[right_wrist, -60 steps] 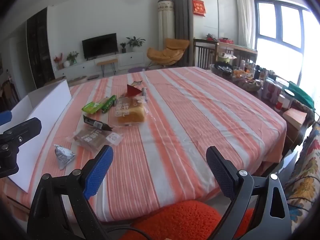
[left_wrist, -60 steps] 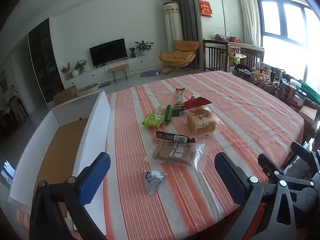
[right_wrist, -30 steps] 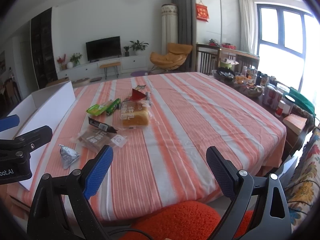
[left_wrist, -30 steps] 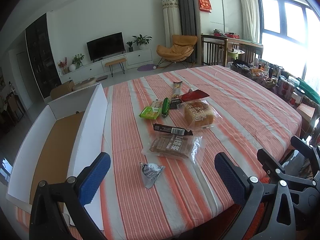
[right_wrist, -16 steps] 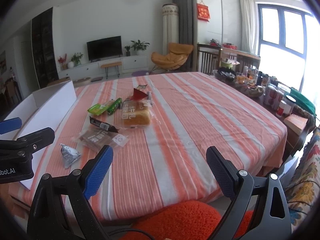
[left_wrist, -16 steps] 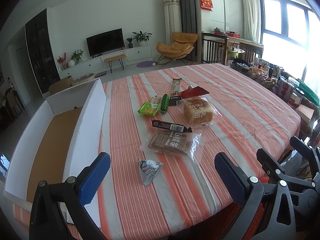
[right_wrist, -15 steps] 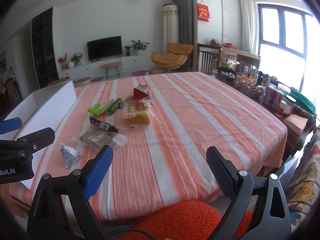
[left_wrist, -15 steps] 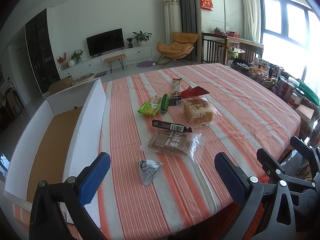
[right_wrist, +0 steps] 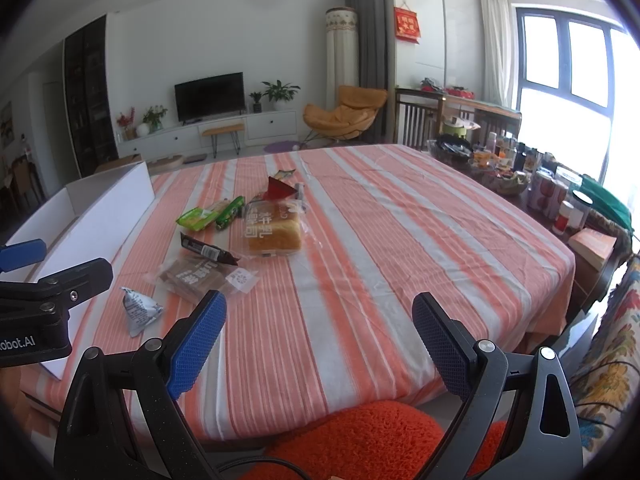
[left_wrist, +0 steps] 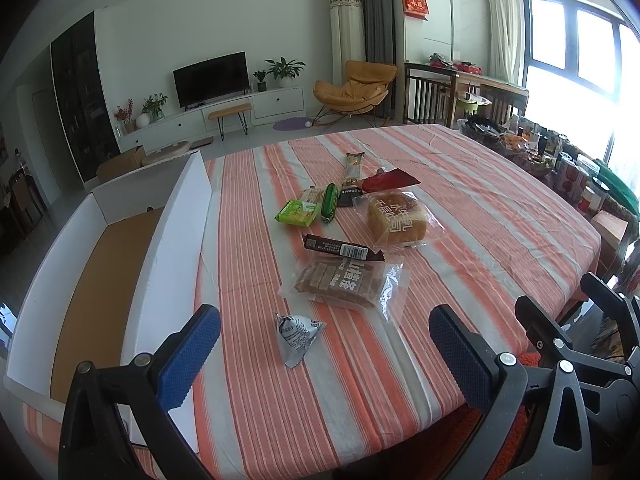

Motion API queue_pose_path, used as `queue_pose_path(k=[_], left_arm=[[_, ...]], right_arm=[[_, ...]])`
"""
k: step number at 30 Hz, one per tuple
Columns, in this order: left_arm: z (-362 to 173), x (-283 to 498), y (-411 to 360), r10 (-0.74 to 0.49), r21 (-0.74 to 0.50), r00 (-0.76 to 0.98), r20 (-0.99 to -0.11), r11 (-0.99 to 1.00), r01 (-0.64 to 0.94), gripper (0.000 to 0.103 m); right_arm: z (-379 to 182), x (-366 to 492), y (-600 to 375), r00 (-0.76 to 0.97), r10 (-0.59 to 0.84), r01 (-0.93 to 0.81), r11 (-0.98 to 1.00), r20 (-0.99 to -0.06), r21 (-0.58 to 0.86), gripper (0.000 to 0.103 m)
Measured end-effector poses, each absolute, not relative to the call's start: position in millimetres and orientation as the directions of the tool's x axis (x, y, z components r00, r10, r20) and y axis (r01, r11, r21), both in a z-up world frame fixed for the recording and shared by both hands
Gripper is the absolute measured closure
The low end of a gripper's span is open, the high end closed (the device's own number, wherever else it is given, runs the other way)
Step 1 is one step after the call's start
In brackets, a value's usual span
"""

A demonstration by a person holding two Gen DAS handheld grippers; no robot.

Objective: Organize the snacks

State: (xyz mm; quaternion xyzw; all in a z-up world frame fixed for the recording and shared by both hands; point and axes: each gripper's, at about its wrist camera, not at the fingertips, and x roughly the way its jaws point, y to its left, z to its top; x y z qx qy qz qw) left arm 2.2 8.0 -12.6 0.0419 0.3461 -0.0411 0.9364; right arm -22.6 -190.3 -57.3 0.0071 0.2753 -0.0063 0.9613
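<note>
Several snacks lie on the striped tablecloth point(left_wrist: 480, 208): a small silver triangular packet point(left_wrist: 297, 332), a clear bag of brown bars point(left_wrist: 344, 284), a dark bar point(left_wrist: 340, 247), a bagged bread loaf point(left_wrist: 396, 218), a green packet point(left_wrist: 298, 212), a green tube point(left_wrist: 329, 208), a long stick pack point(left_wrist: 352, 176) and a red wrapper point(left_wrist: 390, 181). An open white box point(left_wrist: 108, 248) with a brown floor stands at the left. My left gripper point(left_wrist: 324, 356) is open and empty, just short of the silver packet. My right gripper point(right_wrist: 318, 340) is open and empty over the table's near edge, right of the snacks point(right_wrist: 272, 228).
Bottles, cans and bowls point(right_wrist: 520, 176) crowd the table's far right edge. An orange cushion point(right_wrist: 360, 436) sits below the near edge. The left gripper's body point(right_wrist: 48, 300) shows at the left of the right wrist view. Living room furniture stands beyond the table.
Both grippers have risen and tilted slightly, so the table sits a little lower in view. Both stay open. The snacks have not moved.
</note>
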Motion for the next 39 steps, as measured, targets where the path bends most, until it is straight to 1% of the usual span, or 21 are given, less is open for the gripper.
queue_pose_path(k=[39], left_arm=[[-15.5, -1.4, 4.6, -0.05, 0.046, 0.755, -0.654, 0.993, 0.106, 0.0]], right_arm=[[-59.6, -23.5, -188.2, 0.846, -0.004, 0.012, 1.0, -0.533, 0.013, 0.007]])
